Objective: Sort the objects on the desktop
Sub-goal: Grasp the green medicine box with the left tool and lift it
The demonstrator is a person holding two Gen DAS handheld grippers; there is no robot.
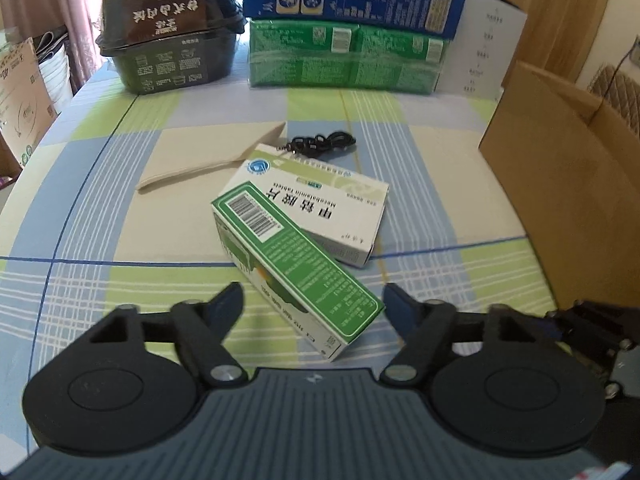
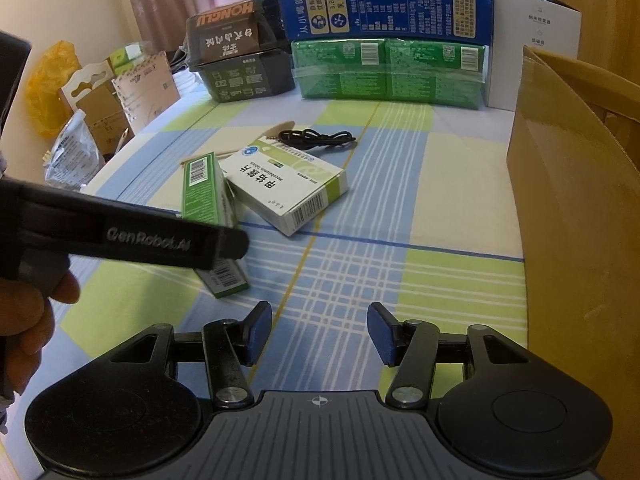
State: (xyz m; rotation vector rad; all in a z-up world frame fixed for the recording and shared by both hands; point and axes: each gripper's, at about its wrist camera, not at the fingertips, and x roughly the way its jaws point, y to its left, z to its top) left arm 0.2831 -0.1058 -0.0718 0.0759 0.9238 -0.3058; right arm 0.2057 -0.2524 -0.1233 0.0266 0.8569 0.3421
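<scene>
Only the right wrist shows the left claw (image 2: 224,246) over the green box (image 2: 204,188)

I'm reading "HONGLU", upside down, on the dark food tub (image 2: 236,56) at the back. The white medicine box (image 1: 320,208) is showing "Mecobalamin Tablets" plus large Chinese characters, also inverted. "GenRobot.AI" is printed on the left gripper (image 2: 148,238) arm crossing the right view. The blue carton (image 2: 384,4) is showing "3.2g"; its remaining print is too small for me.
</scene>
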